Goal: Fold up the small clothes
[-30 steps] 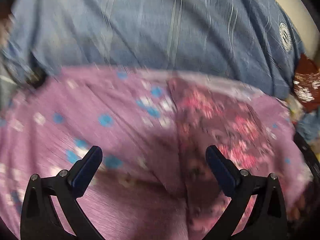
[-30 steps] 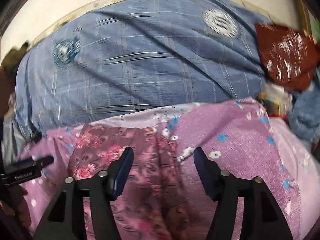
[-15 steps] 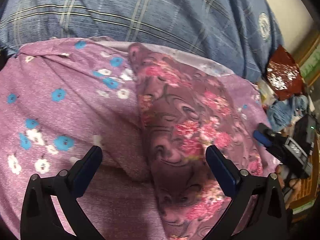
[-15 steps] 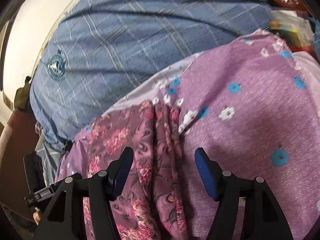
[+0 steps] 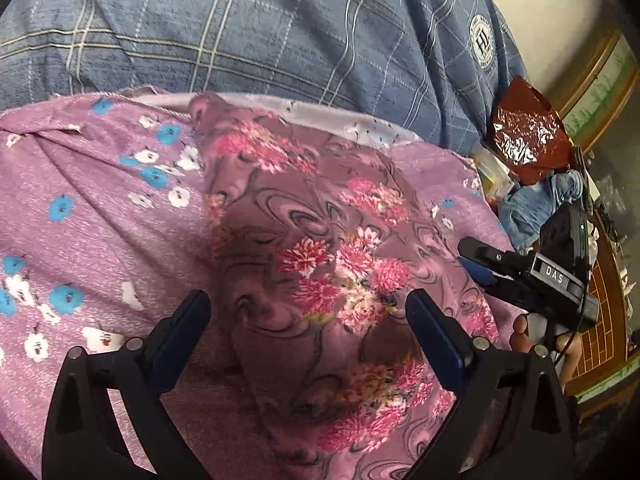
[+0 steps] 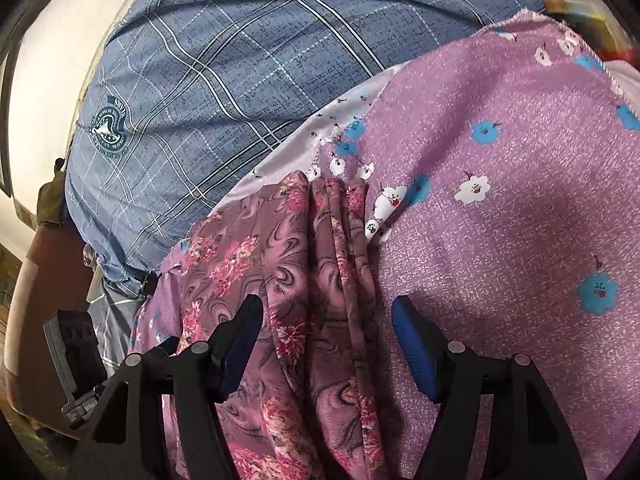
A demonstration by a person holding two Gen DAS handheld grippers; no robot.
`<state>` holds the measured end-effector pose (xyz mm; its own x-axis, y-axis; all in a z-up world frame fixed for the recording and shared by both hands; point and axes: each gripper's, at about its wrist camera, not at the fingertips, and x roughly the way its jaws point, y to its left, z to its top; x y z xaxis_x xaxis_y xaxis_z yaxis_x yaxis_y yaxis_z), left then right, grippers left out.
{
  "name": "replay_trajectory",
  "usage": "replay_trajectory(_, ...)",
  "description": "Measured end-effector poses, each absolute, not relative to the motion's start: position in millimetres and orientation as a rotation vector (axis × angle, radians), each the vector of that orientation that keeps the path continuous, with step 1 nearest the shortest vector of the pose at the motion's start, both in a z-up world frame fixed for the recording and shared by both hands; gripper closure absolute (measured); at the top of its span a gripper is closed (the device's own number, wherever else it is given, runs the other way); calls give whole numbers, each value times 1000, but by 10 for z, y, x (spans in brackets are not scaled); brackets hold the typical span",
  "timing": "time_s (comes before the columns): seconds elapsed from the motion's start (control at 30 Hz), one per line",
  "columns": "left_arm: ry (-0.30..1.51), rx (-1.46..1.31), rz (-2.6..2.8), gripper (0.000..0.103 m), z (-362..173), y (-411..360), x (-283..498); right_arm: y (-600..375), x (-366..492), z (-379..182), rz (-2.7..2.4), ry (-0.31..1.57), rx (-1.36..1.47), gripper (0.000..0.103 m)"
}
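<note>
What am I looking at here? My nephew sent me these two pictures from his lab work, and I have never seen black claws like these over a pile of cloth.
No robot is here: a person holds a hand-held gripper in each hand, and a wide-angle camera on each looks forward along its two fingers.

One picture is from the left hand-held gripper, the other from the right hand-held gripper. The right one also shows at the edge of the left view.

Both look down at a small dark floral cloth, bunched into folds. It lies on a purple cloth with blue and white flowers, spread over a blue checked blanket.

Both grippers are open and hold nothing. The right one's jaws have just been opening, astride the floral folds without pressing them.
</note>
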<state>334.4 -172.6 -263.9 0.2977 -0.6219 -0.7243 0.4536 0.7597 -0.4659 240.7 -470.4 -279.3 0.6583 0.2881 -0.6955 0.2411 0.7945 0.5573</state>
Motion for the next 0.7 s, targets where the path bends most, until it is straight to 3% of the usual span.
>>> replay_trajectory(0.27,1085,-260,-769,5,-2728,-1712,3383,-4676,2483,-2901,72,910,711,29)
replay_trajectory(0.43,1074,-310,-783,20,-2682,-1632,3386,-4553,2503,-2873,171,924,723,29)
replay_trajectory(0.6,1069,-264,-766,20,-2691,-1671,3355,-4404,2508,-2821,191,919,659,29)
replay_trajectory(0.7,1077,-242,-749,19,-2717,-1726,3344,-4324,2525,-2813,164,925,594,39)
